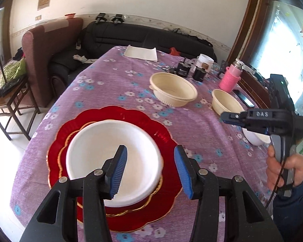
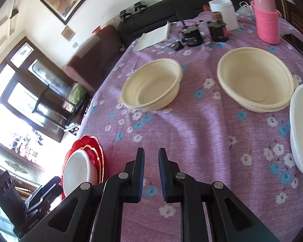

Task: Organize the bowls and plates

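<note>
White plate (image 1: 113, 161) on red plates (image 1: 151, 121); left gripper (image 1: 150, 171) jaws apart, right gripper (image 2: 151, 173) jaws together w/ nothing

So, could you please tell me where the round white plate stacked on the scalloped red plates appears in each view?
Left wrist view: the round white plate sits low and centre-left, behind the left gripper.
Right wrist view: the same plate lies at the lower left edge.
Shared landmark: the pink knitted bottle sleeve at the table's far side.
</note>
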A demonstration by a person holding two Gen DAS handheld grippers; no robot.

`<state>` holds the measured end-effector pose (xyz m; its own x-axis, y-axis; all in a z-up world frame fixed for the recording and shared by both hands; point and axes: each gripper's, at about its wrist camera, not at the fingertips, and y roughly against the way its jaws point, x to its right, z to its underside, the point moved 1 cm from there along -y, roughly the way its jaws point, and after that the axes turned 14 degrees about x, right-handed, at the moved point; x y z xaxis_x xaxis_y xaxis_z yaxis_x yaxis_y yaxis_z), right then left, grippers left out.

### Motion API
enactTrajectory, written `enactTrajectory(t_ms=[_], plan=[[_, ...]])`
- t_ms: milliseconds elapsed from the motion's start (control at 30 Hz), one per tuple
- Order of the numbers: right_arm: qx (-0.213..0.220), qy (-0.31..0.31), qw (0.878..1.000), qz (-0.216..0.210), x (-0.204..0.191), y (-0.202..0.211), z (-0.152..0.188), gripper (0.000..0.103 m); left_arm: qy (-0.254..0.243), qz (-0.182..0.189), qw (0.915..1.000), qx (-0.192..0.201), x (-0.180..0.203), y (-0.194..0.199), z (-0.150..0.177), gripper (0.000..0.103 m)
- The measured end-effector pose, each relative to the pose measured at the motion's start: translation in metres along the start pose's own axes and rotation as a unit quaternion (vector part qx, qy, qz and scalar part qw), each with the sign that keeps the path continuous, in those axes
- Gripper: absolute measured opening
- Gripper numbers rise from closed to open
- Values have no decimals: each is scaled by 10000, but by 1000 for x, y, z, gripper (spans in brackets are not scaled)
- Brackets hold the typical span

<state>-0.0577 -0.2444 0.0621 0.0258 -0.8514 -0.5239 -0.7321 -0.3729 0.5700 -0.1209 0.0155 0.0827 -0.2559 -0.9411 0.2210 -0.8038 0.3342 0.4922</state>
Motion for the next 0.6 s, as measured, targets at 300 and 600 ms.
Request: enactTrajectory(t_ms=[300,600], plan=[[-181,127,9996,-176,-35,-48,-33,21,0,87,9999,-113,5,-5,5,48],[-1005,257,9935,460,-41,-147,-65,26,66,23,9999,-104,-10,4,4,48]])
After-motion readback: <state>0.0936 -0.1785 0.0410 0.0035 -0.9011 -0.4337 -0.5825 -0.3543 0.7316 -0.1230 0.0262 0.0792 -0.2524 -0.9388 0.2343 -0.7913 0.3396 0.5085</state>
